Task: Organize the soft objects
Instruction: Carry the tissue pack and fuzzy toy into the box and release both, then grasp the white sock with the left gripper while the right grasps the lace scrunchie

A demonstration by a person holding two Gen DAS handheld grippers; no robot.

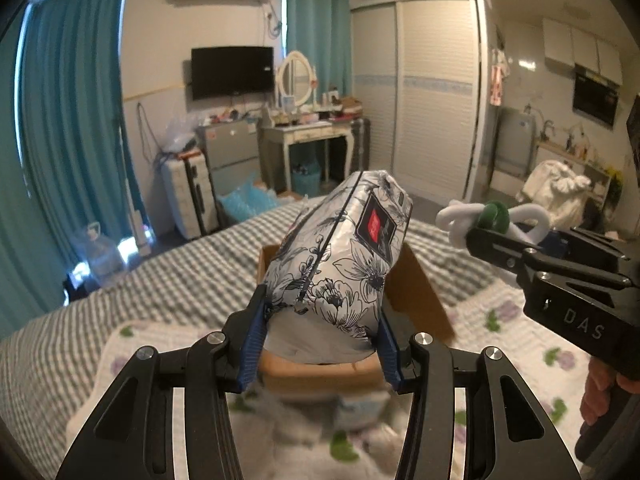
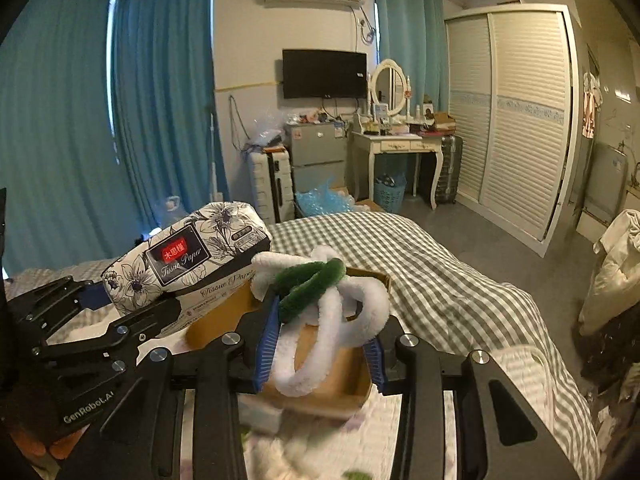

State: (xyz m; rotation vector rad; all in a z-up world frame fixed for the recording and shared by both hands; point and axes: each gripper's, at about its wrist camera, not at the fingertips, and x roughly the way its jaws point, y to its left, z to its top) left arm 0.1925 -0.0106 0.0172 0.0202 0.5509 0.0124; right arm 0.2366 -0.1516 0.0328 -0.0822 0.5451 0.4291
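Observation:
My left gripper [image 1: 322,340] is shut on a floral black-and-white tissue pack [image 1: 340,252] and holds it above an open cardboard box [image 1: 416,292] on the bed. The pack also shows in the right wrist view [image 2: 184,260]. My right gripper [image 2: 320,344] is shut on a bundle of fuzzy white and green loops [image 2: 328,304], held over the same box [image 2: 340,384]. In the left wrist view the right gripper [image 1: 476,232] is at the right with the loops [image 1: 496,218] sticking out of it.
The box sits on a bed with a grey checked cover [image 2: 420,264] and a floral blanket [image 1: 500,320]. Beyond the bed stand suitcases [image 2: 268,184], a small fridge [image 2: 316,152], a dressing table [image 2: 400,148] and a wardrobe [image 2: 516,120].

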